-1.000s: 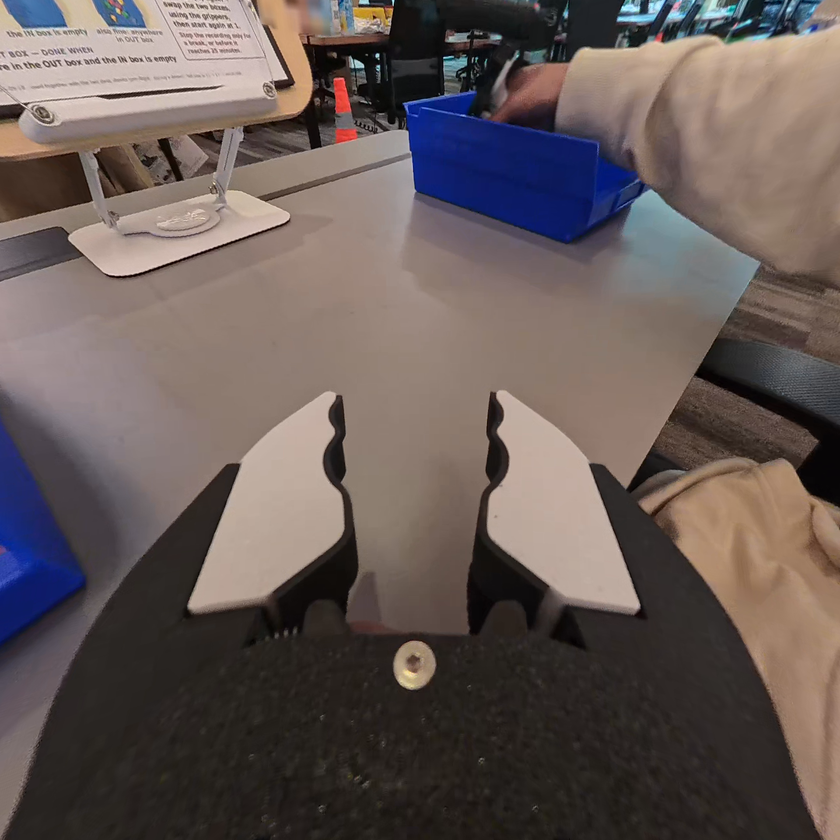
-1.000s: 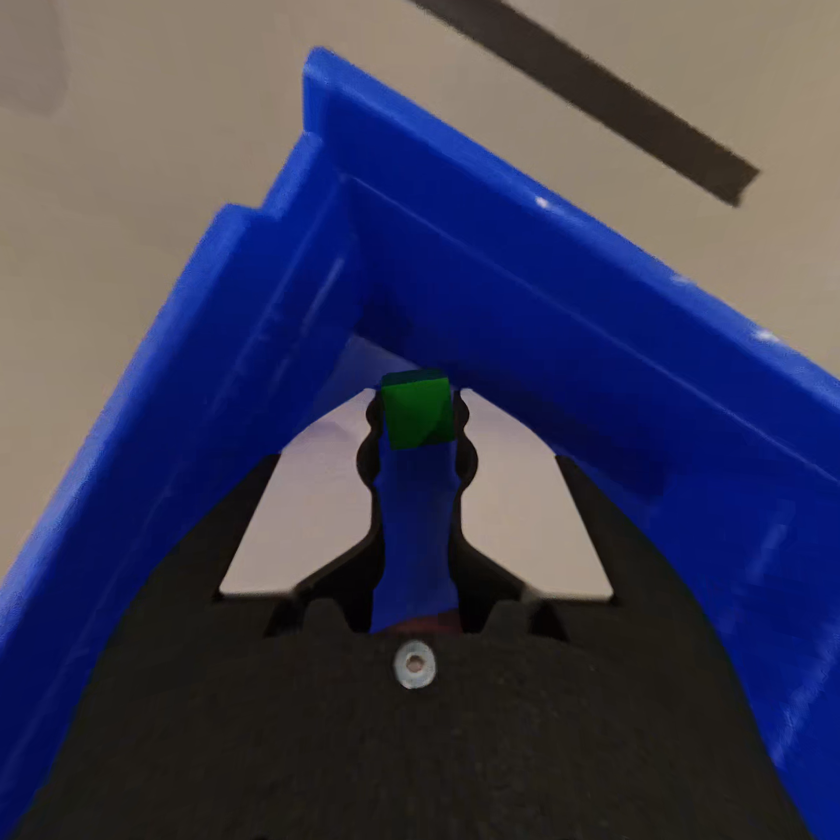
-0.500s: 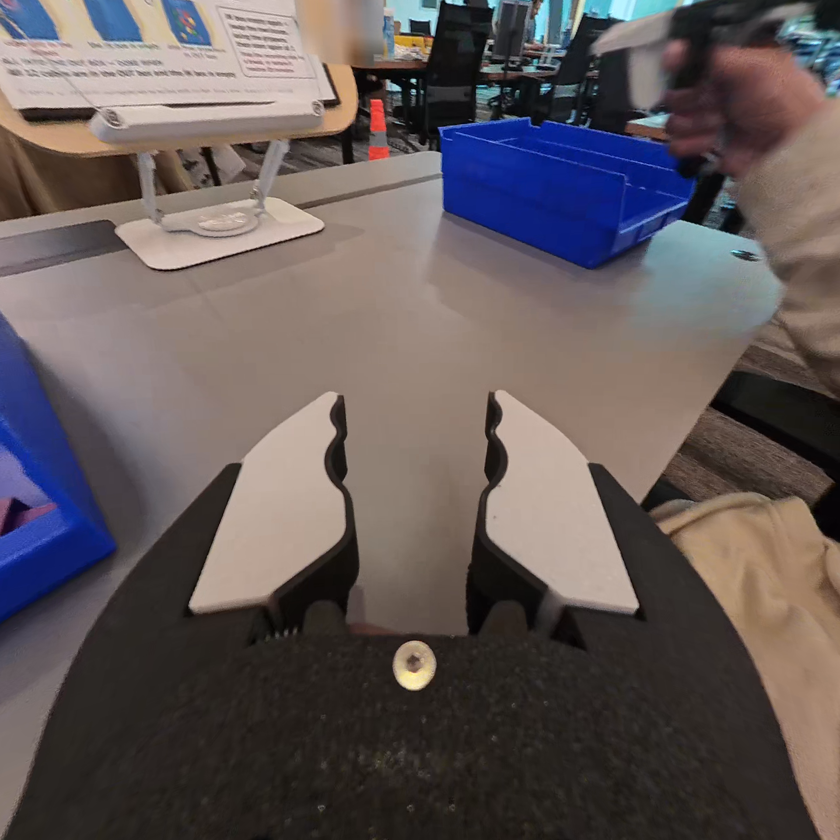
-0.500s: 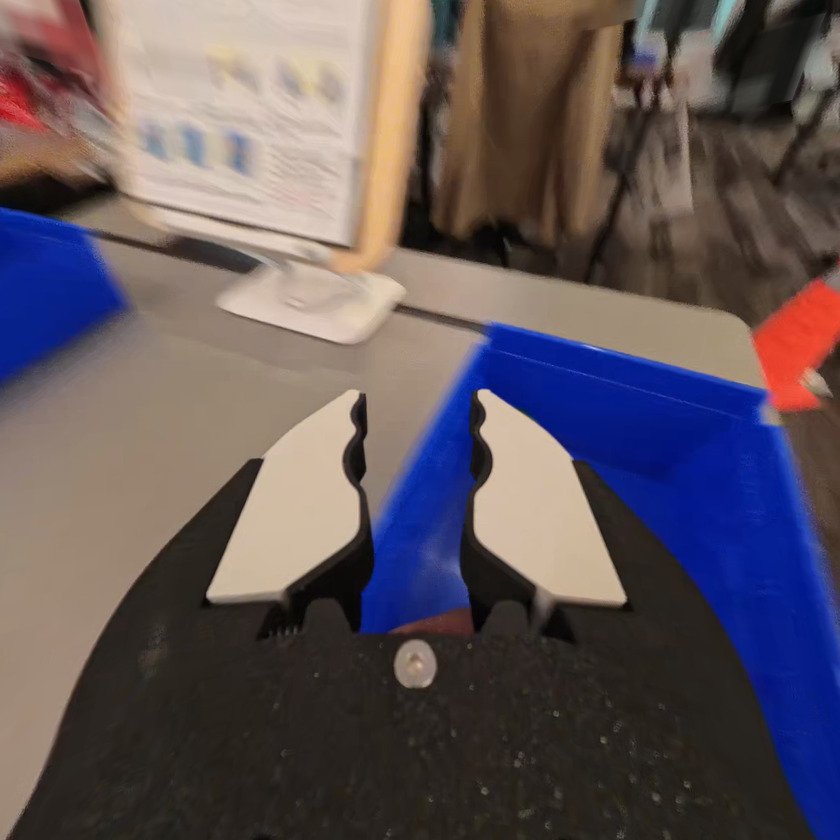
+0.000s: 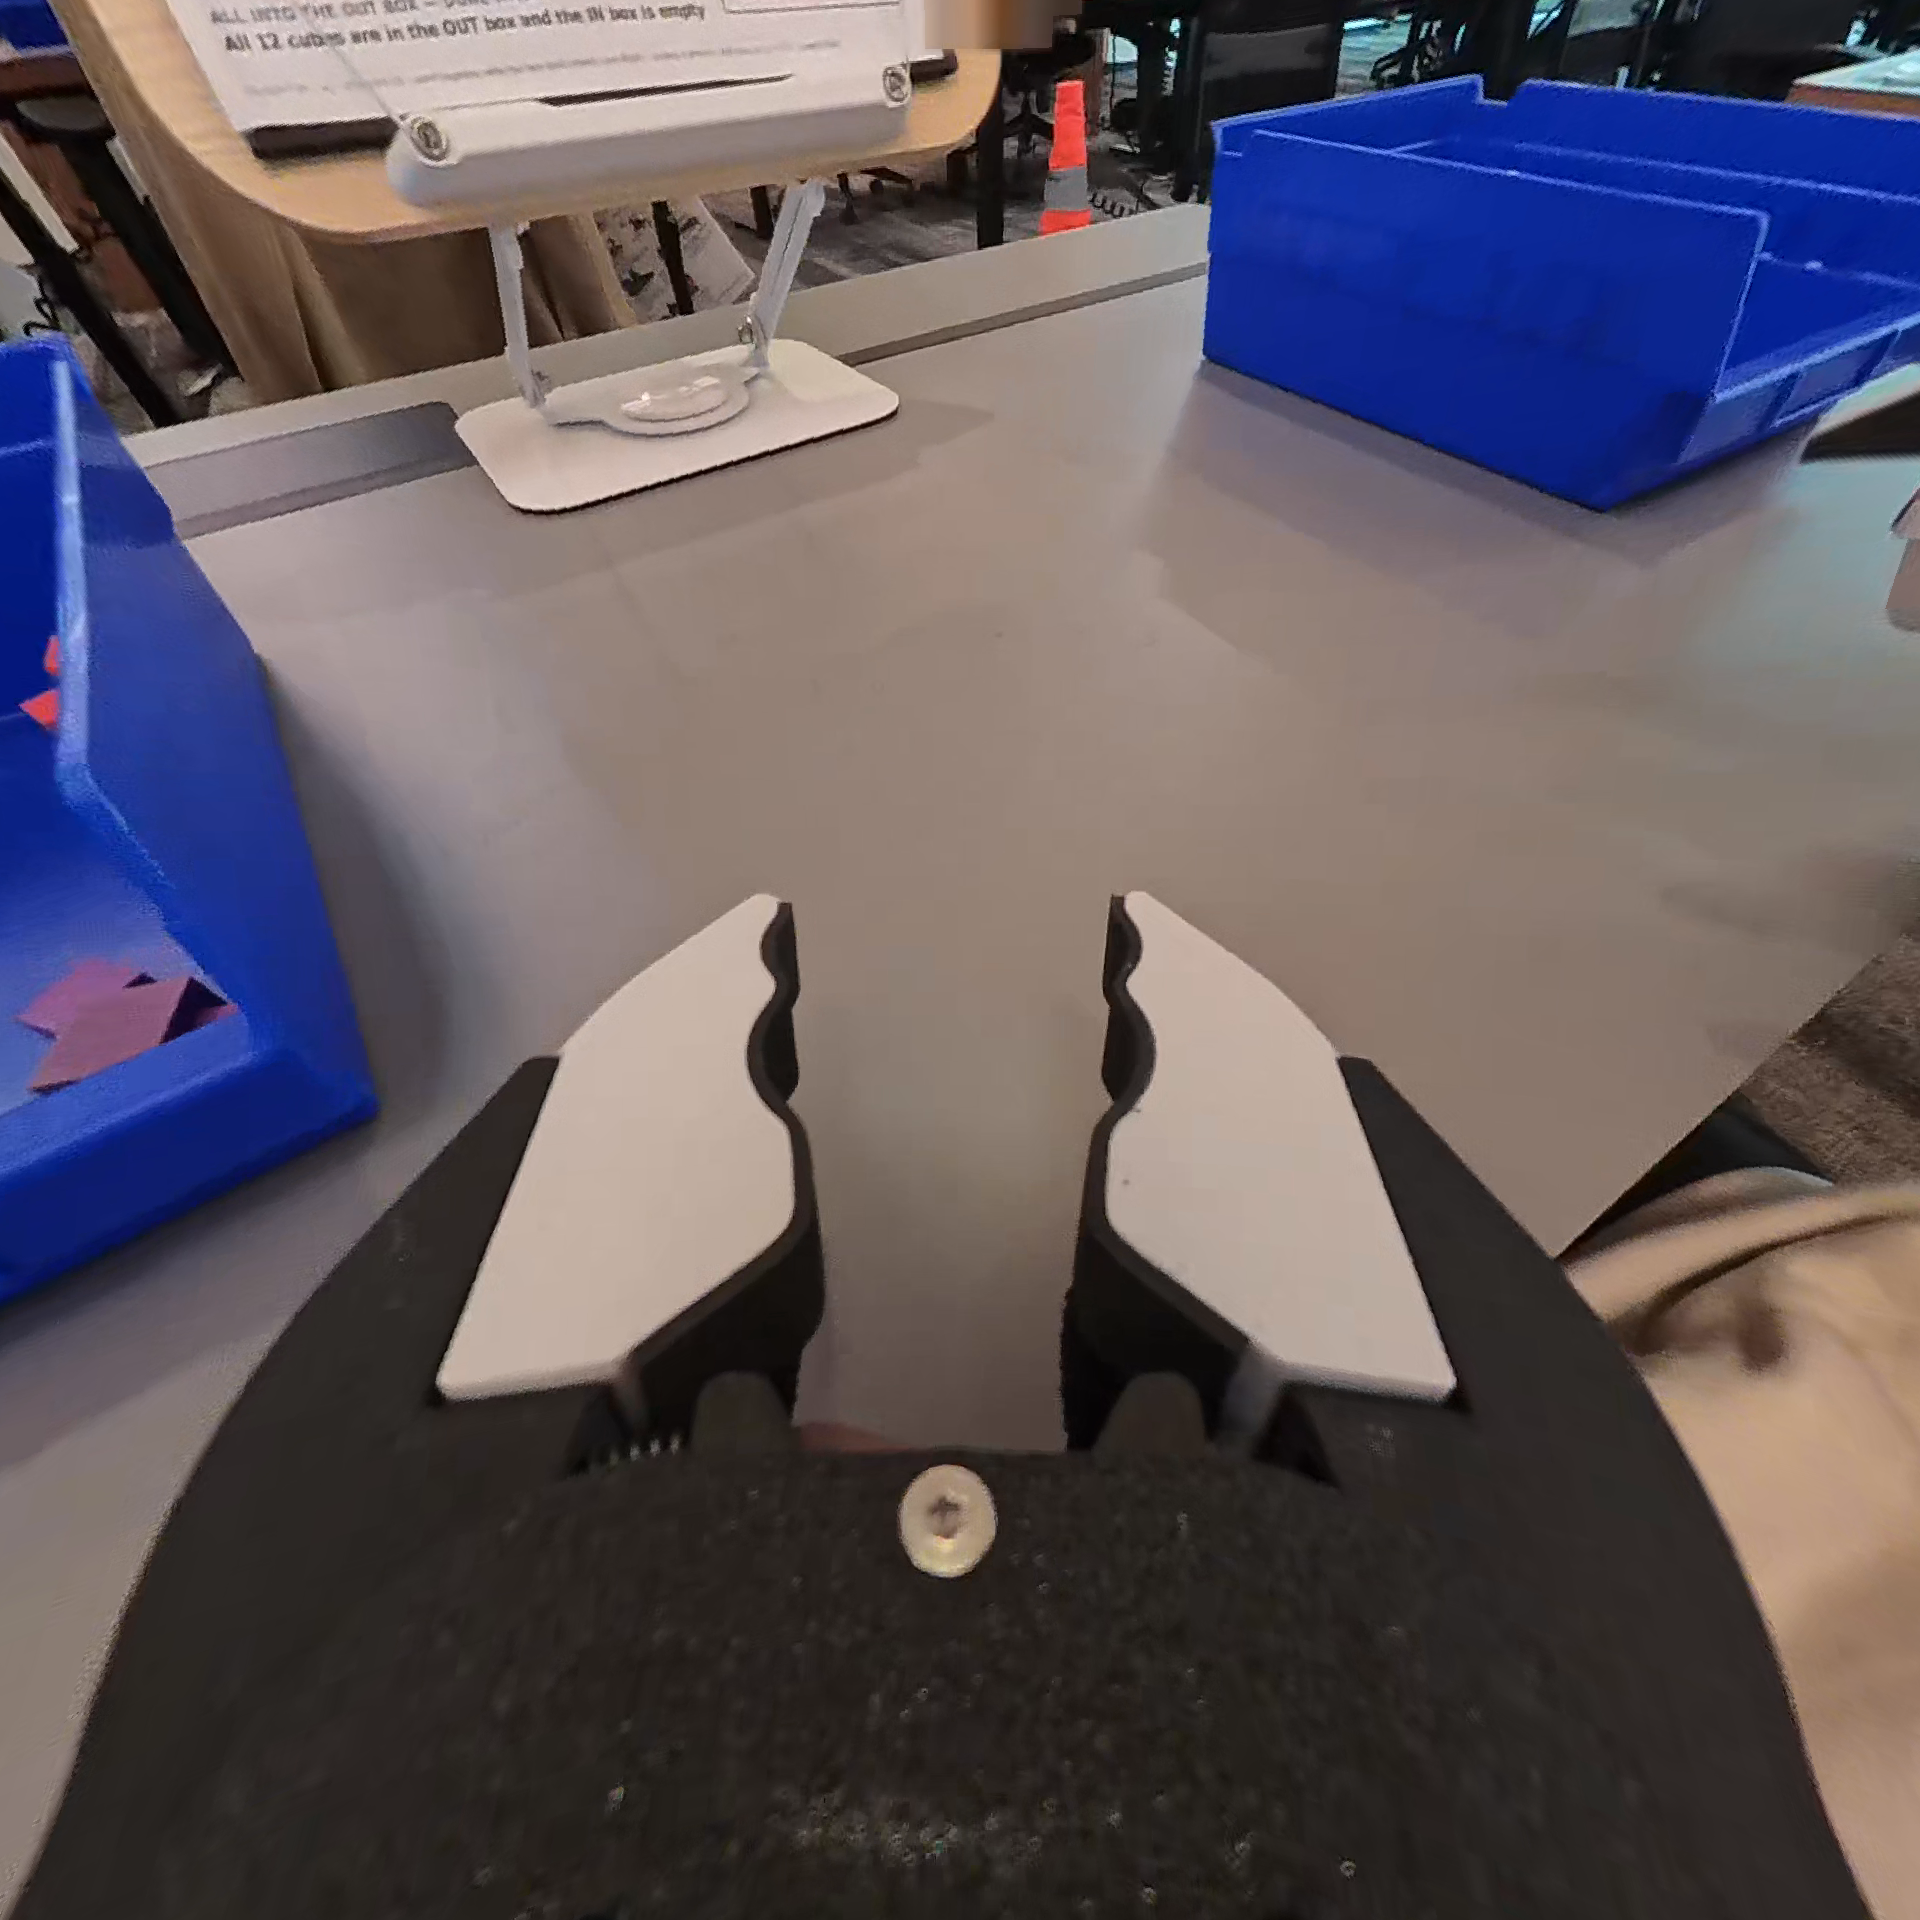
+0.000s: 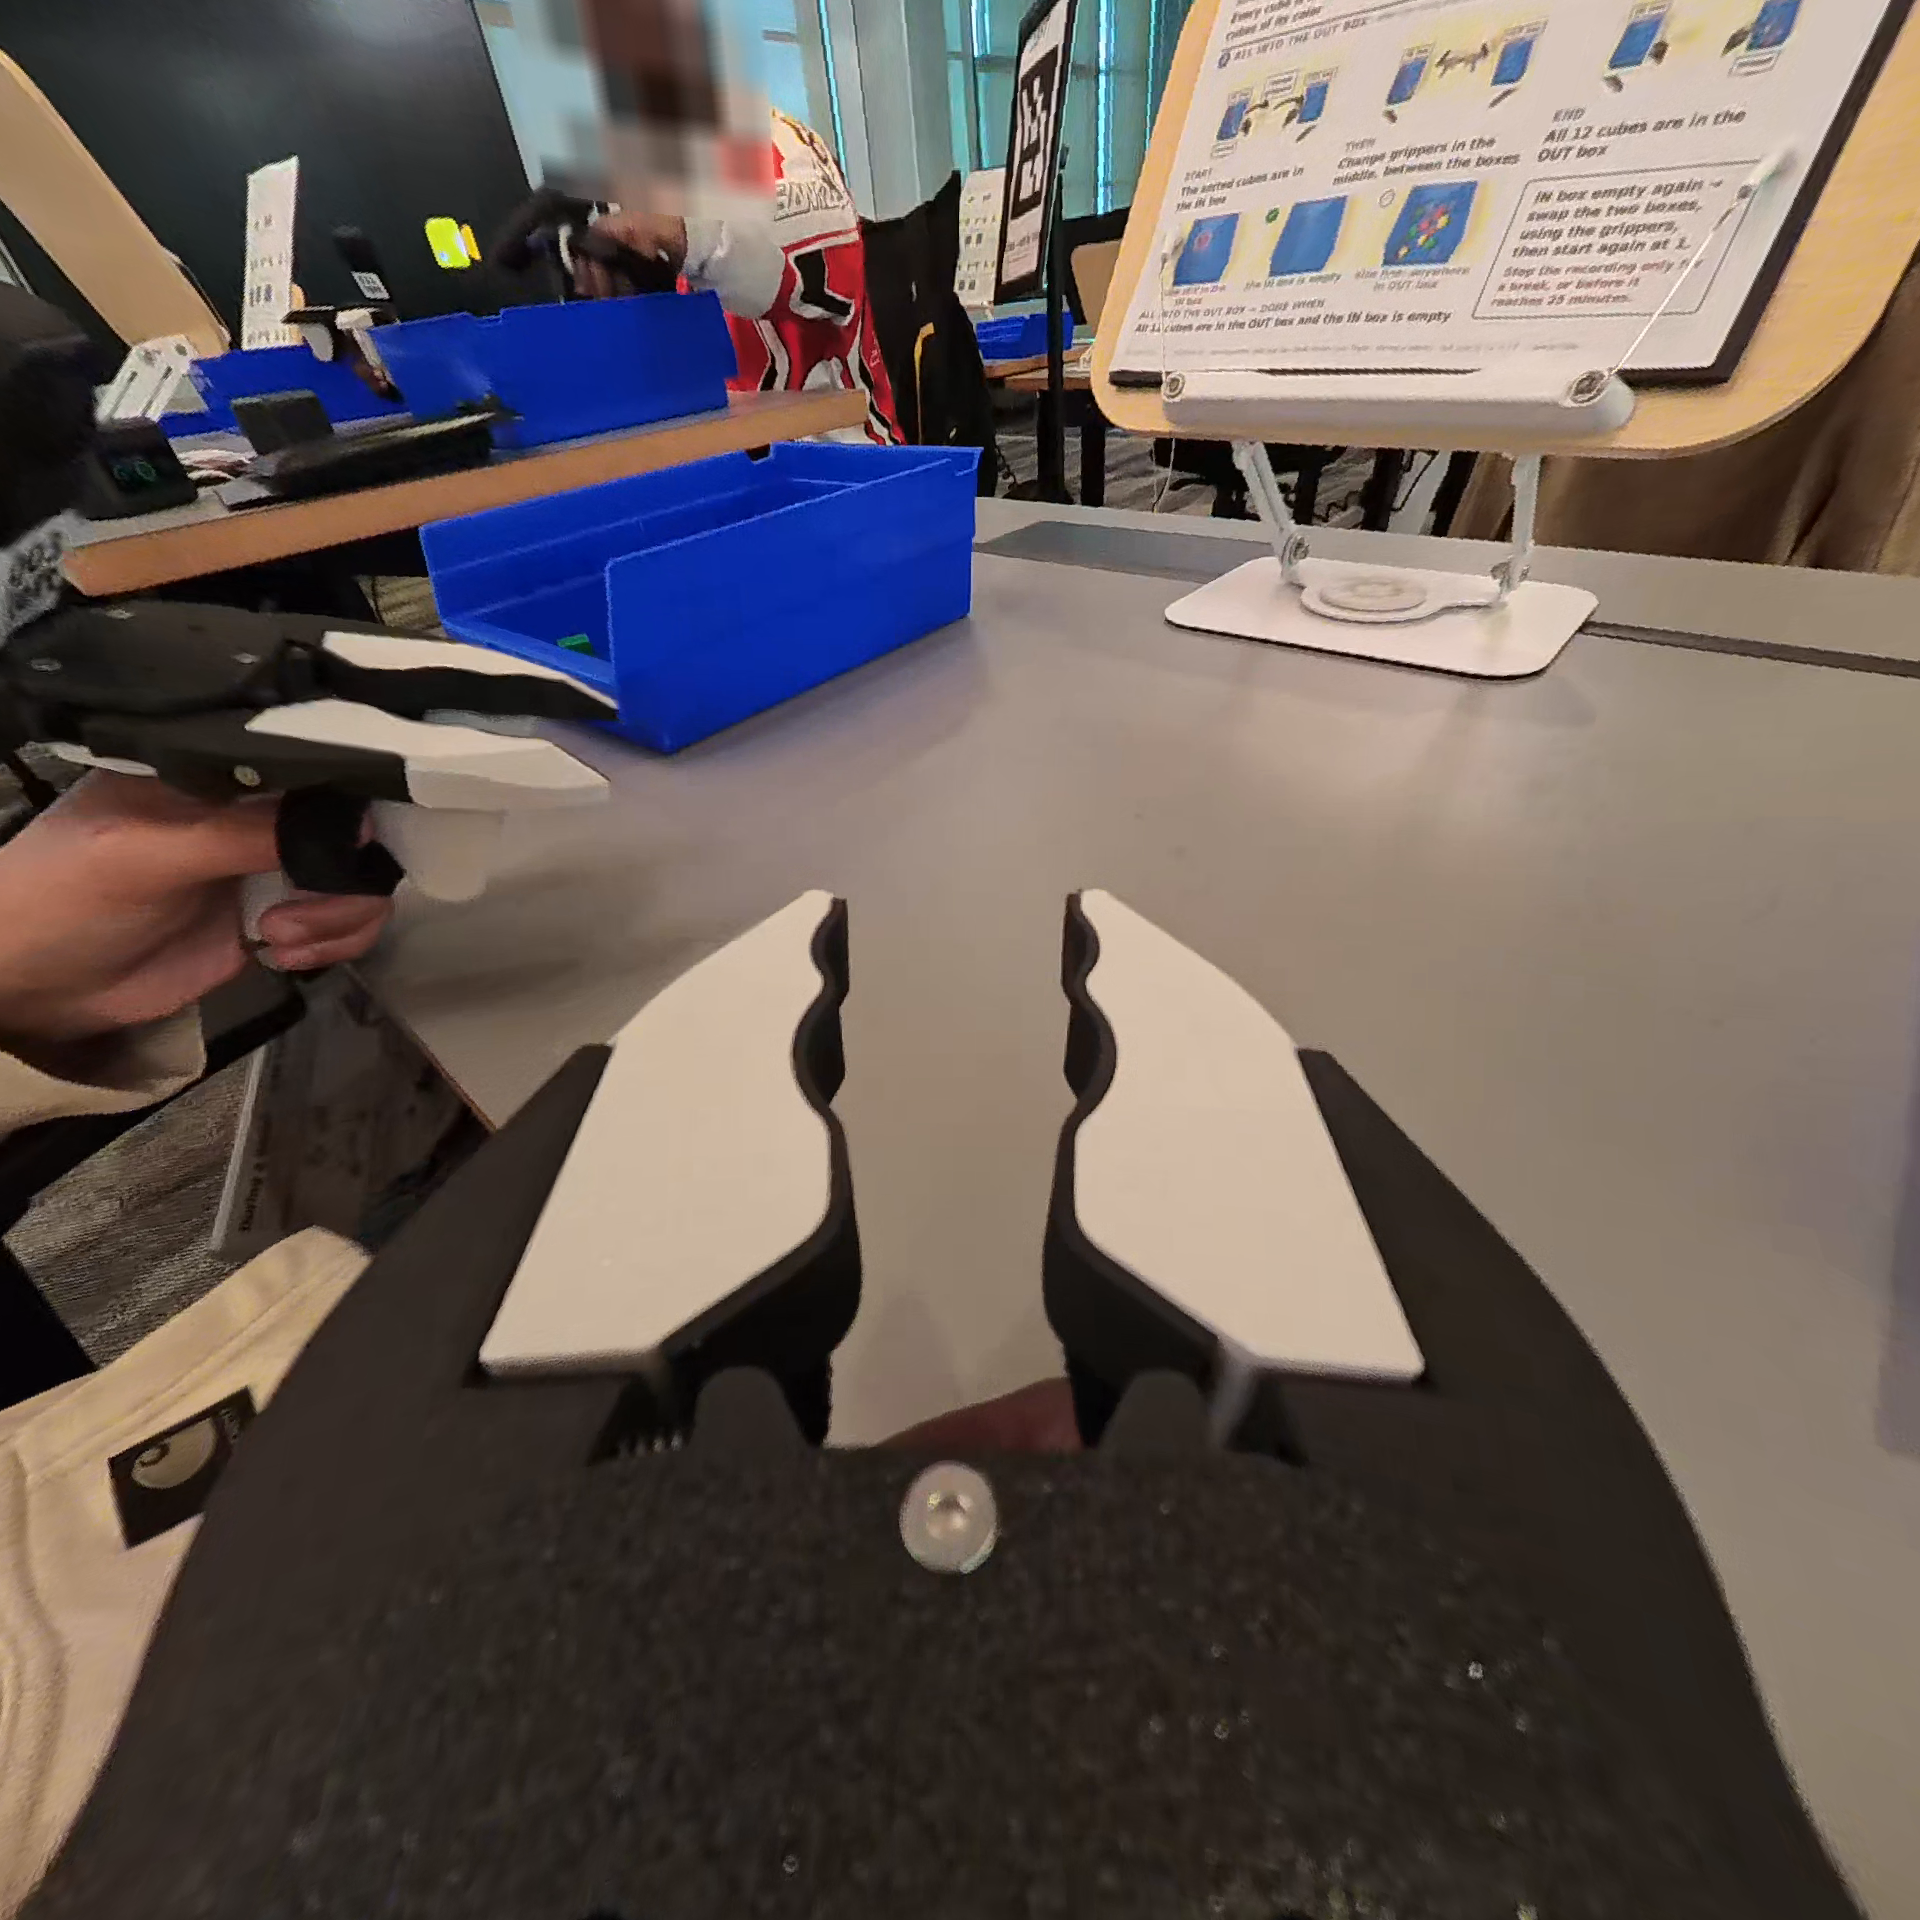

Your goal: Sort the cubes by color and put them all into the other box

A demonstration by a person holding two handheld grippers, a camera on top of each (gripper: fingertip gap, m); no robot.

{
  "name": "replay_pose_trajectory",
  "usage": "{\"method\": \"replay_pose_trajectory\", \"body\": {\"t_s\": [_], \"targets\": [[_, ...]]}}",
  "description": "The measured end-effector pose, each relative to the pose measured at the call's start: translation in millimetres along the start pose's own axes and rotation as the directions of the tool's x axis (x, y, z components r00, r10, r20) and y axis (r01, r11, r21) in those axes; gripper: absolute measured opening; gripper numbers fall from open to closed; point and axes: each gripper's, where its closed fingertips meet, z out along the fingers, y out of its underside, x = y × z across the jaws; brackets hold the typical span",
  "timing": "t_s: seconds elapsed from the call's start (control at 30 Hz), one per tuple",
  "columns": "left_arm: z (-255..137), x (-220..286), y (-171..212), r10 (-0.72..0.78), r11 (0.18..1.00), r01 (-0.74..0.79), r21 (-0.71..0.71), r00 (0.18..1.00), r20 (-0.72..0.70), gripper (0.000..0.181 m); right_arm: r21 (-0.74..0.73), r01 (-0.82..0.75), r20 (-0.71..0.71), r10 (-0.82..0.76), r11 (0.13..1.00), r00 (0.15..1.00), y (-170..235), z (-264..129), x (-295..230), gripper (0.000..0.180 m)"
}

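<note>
Left wrist view shows our left tool hovering over the grey surface with its jaws spread wide and nothing between them. At the left edge of that view stands a blue box holding purple cubes near its front wall and a sliver of red cubes farther back. Across the surface, at the far right, sits the other blue box; its contents are hidden from this angle. Between the two boxes, at the back, a white stand holds up an instruction sheet. From the right wrist view we see our right tool also over bare surface, its jaws parted at a middling width and gripping nothing. In that view the left tool appears at the left, held in our left hand, its tips close to the front of a blue box in which a green cube lies. Beyond, on another desk, more blue bins stand, and a person in a red and white shirt works there.
</note>
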Motion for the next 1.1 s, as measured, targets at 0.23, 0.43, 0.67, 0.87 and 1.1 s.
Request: {"method": "replay_pose_trajectory", "body": {"t_s": [0.23, 0.43, 0.67, 0.87, 1.1], "targets": [[-13, -20, -19, -0.020, 1.000, 0.020, 0.006, 0.999, -0.029, 0.058, -0.029, -0.078, 0.021, 0.078, 0.997, 0.997, 7, 1, 9, 0.038], [-18, -171, -63, 0.043, 0.976, 0.010, -0.219, 0.971, 0.236, 0.042, -0.042, -0.097, 0.024, 0.098, 0.994, 0.995, 8, 4, 17, 0.037], [59, -336, -16, 0.002, 0.731, 0.285, -0.620, 0.908, 0.419, 0.055, -0.090, -0.122, 0.053, 0.127, 0.988, 0.990, 15, 10, 16, 0.037], [91, -381, 31, -0.208, 0.601, 0.618, -0.506, 0.733, 0.648, 0.048, -0.094, -0.192, 0.099, 0.201, 0.977, 0.975, 15, 6, 11, 0.035], [99, -399, 50, -0.161, 0.632, 0.679, -0.372, 0.585, 0.795, 0.022, -0.098, -0.166, 0.129, 0.178, 0.981, 0.976, 16, 0, 14, 0.032]]}}
